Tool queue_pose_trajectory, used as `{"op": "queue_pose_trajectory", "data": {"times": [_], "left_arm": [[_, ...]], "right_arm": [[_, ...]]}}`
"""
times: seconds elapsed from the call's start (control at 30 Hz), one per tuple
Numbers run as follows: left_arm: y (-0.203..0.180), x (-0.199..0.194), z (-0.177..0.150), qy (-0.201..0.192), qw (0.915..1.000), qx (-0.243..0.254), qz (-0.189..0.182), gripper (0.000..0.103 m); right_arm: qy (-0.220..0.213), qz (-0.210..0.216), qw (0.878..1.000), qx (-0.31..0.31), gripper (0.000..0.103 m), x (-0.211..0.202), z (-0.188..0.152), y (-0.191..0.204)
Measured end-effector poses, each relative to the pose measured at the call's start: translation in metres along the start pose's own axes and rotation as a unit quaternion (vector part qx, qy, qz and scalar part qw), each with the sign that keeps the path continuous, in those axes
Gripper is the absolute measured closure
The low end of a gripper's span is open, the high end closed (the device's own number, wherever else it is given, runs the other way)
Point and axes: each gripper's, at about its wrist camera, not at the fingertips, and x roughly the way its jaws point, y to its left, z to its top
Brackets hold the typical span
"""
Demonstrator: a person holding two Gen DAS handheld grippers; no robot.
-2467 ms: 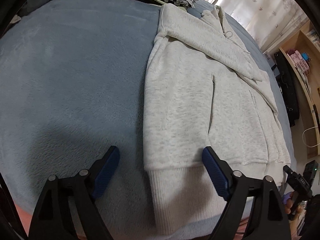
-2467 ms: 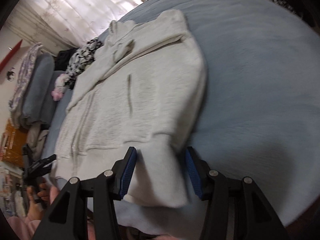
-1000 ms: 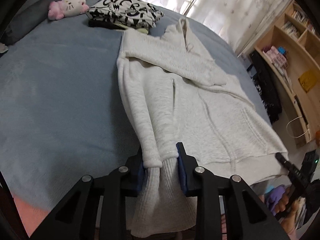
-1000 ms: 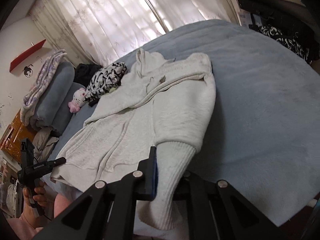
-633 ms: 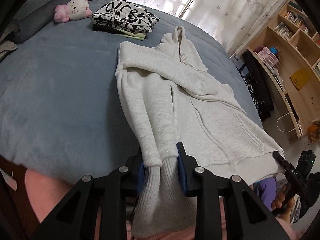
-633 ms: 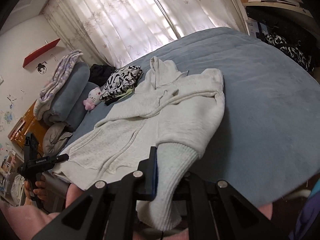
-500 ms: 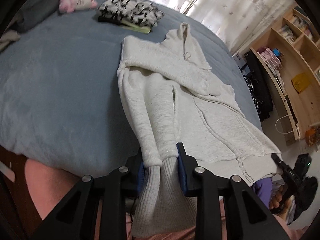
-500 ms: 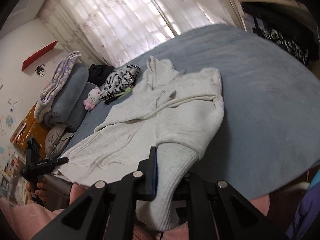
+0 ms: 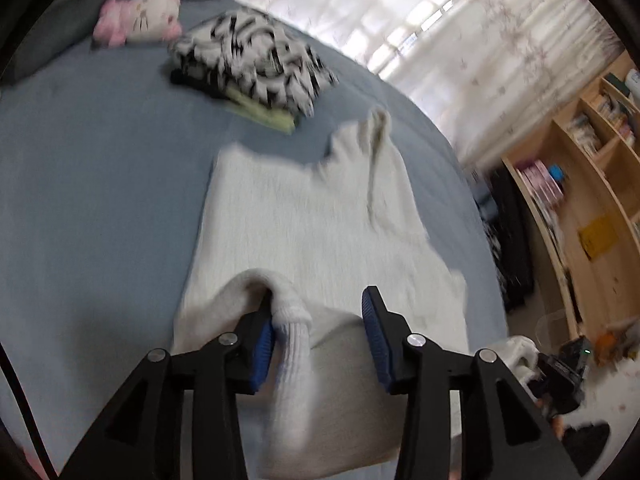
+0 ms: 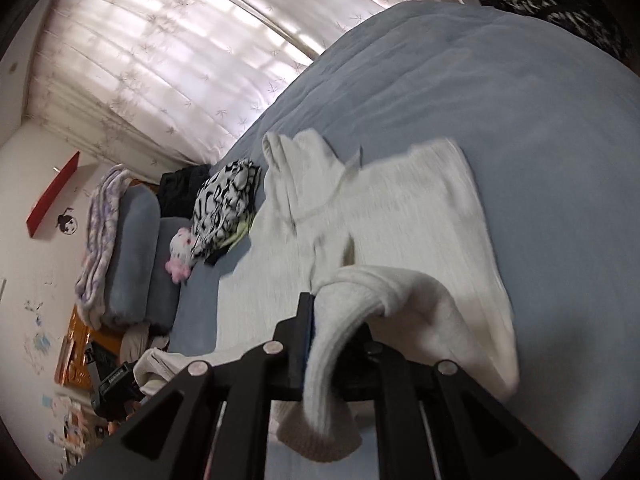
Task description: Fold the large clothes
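Bed [image 9: 100, 200], blue cover. Hoodie [image 9: 312, 220] lies on it, pale grey-white, hood [image 9: 376, 128] pointing to 12 o'clock toward the curtains [image 9: 440, 32]. Its lower part is folded up over the body, so the ribbed hem [image 9: 296, 356] sits at 6 o'clock, right at the grippers. Both views blurred.

Left gripper [image 9: 318, 340]: jaws have just been opening and now stand spread. The hem lies between them, bunched against the left pad [image 9: 262, 344]; the right pad stands clear of the cloth, a gap showing. No pinch.

Right gripper [image 10: 336, 344]: jaws have just eased slightly apart but stand narrow, with a ribbed hem fold [image 10: 332, 352] draped between and over them. The left finger [image 10: 306, 320] touches the cloth; the right one is hidden under the fold. Cannot tell whether the pads press on the cloth.

In the left view, at 11 o'clock from the hoodie, a folded black-and-white garment [image 9: 256, 64] on a green one; past it, at 10 o'clock, a pink-and-white plush [image 9: 140, 20]. Shelves [image 9: 592, 184] at 3 o'clock. In the right view, grey pillows [image 10: 136, 240] at 9 o'clock.

A hand [image 9: 556, 412] with the other gripper shows at 4 o'clock in the left view.
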Motion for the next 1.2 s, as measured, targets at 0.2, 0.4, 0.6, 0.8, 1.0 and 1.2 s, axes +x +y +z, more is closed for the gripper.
{"op": "queue_pose_trajectory", "data": {"times": [0.2, 0.4, 0.6, 0.8, 1.0, 1.2], "left_arm": [[0.021, 0.052, 0.081, -0.048, 0.9972, -0.057, -0.005, 0.046], [0.026, 0.098, 0.093, 0.0, 0.9986, 0.002, 0.052, 0.046], [0.024, 0.139, 0.065, 0.099, 0.985, 0.12, 0.075, 0.046], [0.024, 0.173, 0.042, 0.158, 0.9591, 0.21, 0.105, 0.046], [0.024, 0.191, 0.04, 0.18, 0.9472, 0.243, 0.107, 0.043], [0.027, 0.193, 0.037, 0.174, 0.9473, 0.248, 0.104, 0.042]], "right_arm": [[-0.002, 0.041, 0.999, 0.018, 0.033, 0.071, 0.063, 0.003], [-0.011, -0.046, 0.997, -0.056, 0.033, 0.087, 0.075, 0.007], [0.052, -0.132, 0.979, -0.144, 0.033, 0.122, 0.061, -0.016], [0.105, -0.142, 0.965, -0.192, 0.033, 0.157, 0.052, -0.026], [0.109, -0.157, 0.96, -0.203, 0.033, 0.178, 0.05, -0.033], [0.051, -0.189, 0.951, -0.24, 0.086, 0.174, 0.041, -0.028]]}}
